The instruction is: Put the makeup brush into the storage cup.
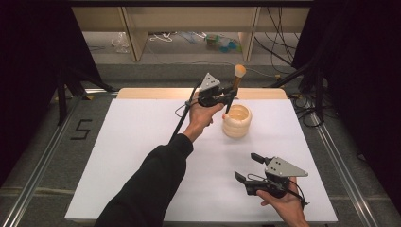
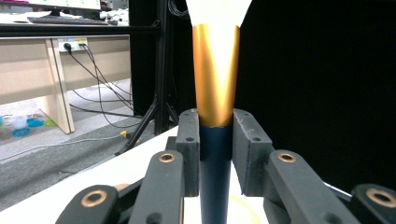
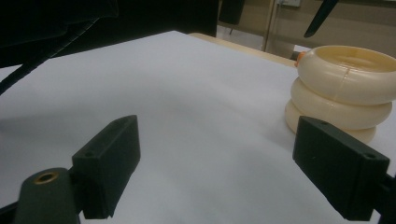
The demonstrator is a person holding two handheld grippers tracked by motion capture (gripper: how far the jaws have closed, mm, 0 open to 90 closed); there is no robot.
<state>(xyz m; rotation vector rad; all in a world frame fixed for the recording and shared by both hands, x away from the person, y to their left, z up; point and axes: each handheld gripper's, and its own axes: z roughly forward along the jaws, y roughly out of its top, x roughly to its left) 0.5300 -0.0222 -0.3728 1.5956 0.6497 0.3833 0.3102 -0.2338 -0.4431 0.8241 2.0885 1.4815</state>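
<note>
We have the makeup brush (image 1: 236,80) pinched in the left hand-held gripper (image 1: 226,98), jaws clamped on its dark handle just below the gold ferrule (image 2: 215,79), bristles up. It hangs tilted above the cream ringed holder (image 1: 237,121), its lower tip at the near rim, at the far side of the white desk (image 1: 142,156). We judge this to be the placing step: brush carried over the holder, not yet dropped in. Next we need to line the handle tip over the opening, lower it, then release. Our right hand-held gripper (image 1: 249,167) rests near the desk's front edge, jaws spread and empty.
</note>
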